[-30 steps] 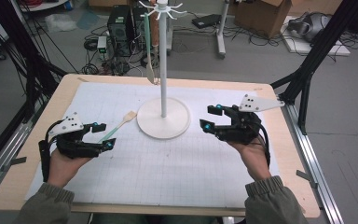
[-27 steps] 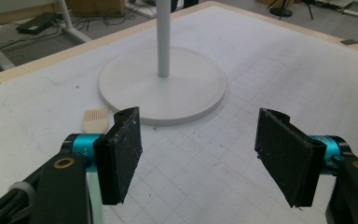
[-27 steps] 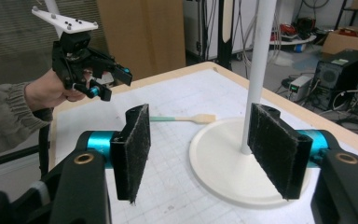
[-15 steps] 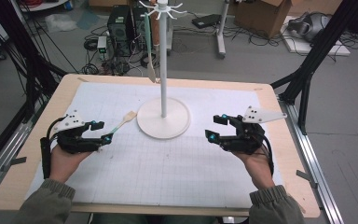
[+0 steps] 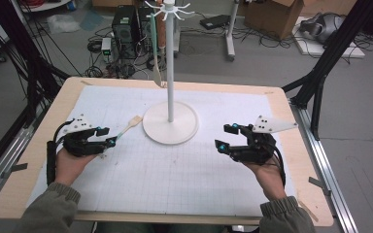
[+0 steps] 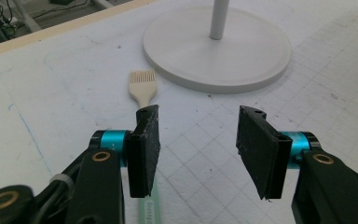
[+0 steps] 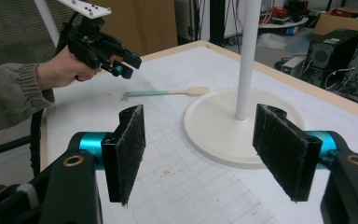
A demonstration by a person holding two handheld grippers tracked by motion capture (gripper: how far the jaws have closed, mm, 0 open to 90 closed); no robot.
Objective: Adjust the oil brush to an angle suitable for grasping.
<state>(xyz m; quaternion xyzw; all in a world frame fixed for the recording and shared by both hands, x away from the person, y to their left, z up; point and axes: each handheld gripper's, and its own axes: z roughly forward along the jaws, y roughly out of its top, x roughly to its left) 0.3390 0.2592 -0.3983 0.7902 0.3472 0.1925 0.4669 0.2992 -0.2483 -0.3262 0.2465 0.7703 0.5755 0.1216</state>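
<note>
Left gripper [image 5: 108,136] has dropped toward the brush [image 5: 127,127] since a second ago, jaws just narrowing, about half open — handle under the left jaw, not yet pinched. Brush lies flat beside the stand [image 5: 170,127]; right gripper [image 5: 226,136] hangs wide open, empty — pickup looks imminent.

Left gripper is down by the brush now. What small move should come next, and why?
Probably shift the left gripper slightly sideways so the brush handle lies midway between its jaws, then close. In the left gripper view the handle runs under one jaw rather than through the gap. The jaws have just been closing, with nothing between them, and the brush lies flat on the table.
</note>
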